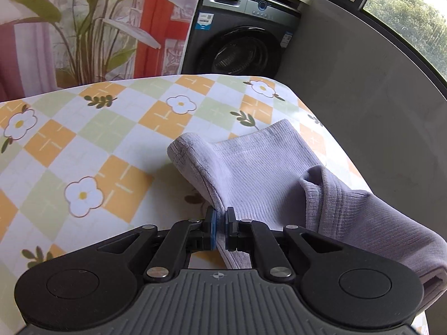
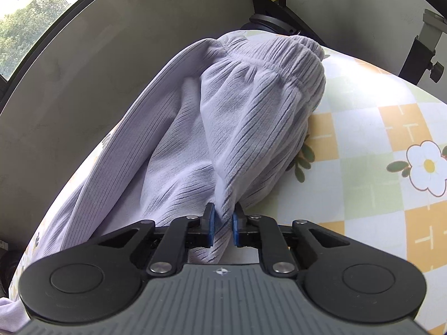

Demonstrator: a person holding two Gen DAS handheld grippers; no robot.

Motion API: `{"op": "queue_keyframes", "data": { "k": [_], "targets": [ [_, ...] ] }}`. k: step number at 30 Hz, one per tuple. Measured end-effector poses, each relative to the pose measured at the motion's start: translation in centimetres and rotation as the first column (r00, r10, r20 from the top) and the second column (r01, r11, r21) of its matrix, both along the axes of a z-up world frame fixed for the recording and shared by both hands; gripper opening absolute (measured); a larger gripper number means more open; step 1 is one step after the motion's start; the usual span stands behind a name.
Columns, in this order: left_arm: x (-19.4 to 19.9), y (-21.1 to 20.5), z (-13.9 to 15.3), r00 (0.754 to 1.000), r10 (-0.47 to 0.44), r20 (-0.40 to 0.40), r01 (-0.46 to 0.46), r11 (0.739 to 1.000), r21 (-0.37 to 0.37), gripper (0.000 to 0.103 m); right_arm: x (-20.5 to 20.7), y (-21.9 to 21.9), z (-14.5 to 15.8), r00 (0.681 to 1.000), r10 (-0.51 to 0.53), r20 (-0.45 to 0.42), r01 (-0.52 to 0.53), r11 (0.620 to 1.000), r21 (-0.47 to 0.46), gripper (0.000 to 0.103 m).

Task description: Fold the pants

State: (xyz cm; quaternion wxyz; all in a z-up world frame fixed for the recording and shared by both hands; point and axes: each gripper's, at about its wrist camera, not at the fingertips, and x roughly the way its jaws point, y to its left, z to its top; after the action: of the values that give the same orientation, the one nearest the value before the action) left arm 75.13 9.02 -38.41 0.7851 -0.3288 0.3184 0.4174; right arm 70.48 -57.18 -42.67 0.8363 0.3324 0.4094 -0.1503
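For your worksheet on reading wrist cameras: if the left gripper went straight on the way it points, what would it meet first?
The left gripper is already shut on the lilac pants, so more of that cloth comes first, probably then the flowered tablecloth beneath; depth is unclear.

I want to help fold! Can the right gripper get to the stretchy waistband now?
Probably not yet: the right gripper is shut on a fold of the pants, and the waistband lies at the far end.

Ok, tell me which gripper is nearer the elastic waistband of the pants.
Right. The right gripper pinches the pants just below the waistband. The left gripper pinches fabric beside the leg cuff; no waistband shows in its view.
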Motion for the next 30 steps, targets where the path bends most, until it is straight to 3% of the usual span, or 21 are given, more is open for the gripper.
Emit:
{"op": "queue_keyframes", "data": {
  "k": [8, 15, 19, 21, 23, 30],
  "targets": [
    [-6.9, -3.0, 1.2, 0.998, 0.025, -0.049, -0.025, 1.0, 0.012, 0.007, -3.7, -3.0, 0.1, 1.0, -0.011, -0.021, 0.01, 1.0, -0.01, 0.01],
    [-10.5, -4.1, 0.8, 0.994, 0.074, -0.077, -0.078, 0.996, -0.048, 0.008, -7.2, -5.7, 0.0, 0.999, -0.017, -0.028, 0.017, 1.0, 0.015, 0.011],
    [-11.1, -4.3, 1.3, 0.995, 0.08, -0.061, -0.084, 0.994, -0.069, 0.017, -7.6, -5.4, 1.0, 0.999, 0.028, -0.023, -0.028, 1.0, -0.009, 0.022],
    [-11.4, -4.9, 2.2, 0.997, 0.074, -0.027, -0.076, 0.995, -0.068, 0.044, -7.9, -5.0, 1.8, 1.0, 0.03, 0.005, -0.03, 0.999, 0.014, 0.032],
    [-11.8, -5.7, 3.4, 0.997, 0.071, 0.002, -0.071, 0.997, -0.042, 0.051, -8.2, -4.6, 2.6, 0.999, 0.02, 0.03, -0.02, 0.999, 0.03, 0.034],
    [-12.2, -7.7, 7.0, 0.995, -0.067, 0.071, 0.065, 0.997, 0.037, 0.052, -7.4, -2.3, 5.5, 0.988, 0.086, 0.13, -0.087, 0.996, 0.006, 0.034]
  ]
}}
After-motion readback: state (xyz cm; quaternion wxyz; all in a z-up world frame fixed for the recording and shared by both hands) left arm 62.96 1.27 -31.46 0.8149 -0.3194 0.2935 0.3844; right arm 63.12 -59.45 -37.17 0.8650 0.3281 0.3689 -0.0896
